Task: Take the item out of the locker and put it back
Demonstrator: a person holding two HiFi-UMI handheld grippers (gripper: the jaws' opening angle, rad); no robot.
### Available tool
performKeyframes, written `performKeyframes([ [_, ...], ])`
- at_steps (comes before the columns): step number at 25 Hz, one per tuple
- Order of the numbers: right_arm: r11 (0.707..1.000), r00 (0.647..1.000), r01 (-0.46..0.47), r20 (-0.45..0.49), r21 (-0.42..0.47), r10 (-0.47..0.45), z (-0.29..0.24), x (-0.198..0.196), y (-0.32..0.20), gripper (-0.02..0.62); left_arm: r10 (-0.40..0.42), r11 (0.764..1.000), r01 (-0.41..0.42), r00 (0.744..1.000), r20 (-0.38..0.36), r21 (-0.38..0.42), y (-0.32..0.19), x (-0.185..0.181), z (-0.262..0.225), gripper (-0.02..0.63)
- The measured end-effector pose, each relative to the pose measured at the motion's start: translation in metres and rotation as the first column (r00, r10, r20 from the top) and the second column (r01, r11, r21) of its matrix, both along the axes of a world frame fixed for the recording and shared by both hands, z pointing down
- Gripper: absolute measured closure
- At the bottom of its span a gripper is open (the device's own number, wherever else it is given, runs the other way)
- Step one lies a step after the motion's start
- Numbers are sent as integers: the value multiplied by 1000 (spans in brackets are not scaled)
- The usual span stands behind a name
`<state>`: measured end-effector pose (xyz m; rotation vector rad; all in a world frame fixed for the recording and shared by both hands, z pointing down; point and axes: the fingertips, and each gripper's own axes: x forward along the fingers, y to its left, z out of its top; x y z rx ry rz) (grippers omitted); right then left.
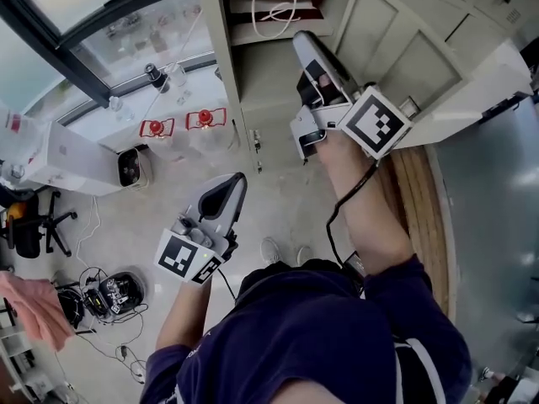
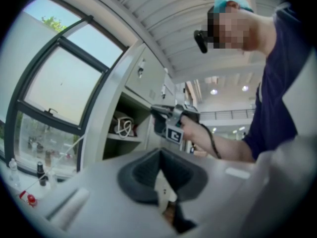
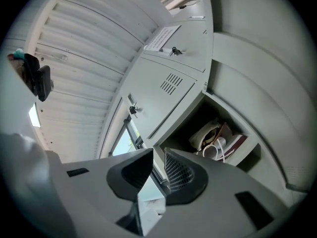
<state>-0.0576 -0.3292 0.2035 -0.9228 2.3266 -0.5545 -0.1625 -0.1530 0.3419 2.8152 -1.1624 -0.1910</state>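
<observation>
The locker (image 1: 253, 74) stands open, its door (image 1: 404, 53) swung out to the right. On its upper shelf lie a coiled white cable (image 1: 274, 11) and a reddish flat item with a beige pouch (image 3: 218, 138); the same pile shows in the left gripper view (image 2: 124, 127). My right gripper (image 1: 307, 45) is raised in front of the opening, short of the shelf. Its jaws stand slightly apart with nothing between them (image 3: 157, 152). My left gripper (image 1: 234, 183) hangs lower, away from the locker, its jaws together and empty (image 2: 159, 152). It looks toward the right gripper (image 2: 171, 120).
A window (image 1: 101, 23) with a low ledge runs left of the locker. Two red-capped bottles (image 1: 157, 128) stand below it. A black chair (image 1: 34, 225) and tangled cables (image 1: 101, 297) lie at the lower left. A wooden board (image 1: 421, 200) runs along the right.
</observation>
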Motion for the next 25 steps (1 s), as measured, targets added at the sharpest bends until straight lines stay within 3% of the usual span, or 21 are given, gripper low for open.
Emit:
performKeyframes([
  [7, 998, 997, 48, -66, 28, -46, 7, 24, 41, 532, 0, 1000, 0, 1000, 11, -4, 18, 37, 0, 604],
  [25, 977, 971, 209, -126, 35, -203, 29, 112, 159, 541, -66, 998, 65, 996, 57, 19, 105, 150, -10, 604],
])
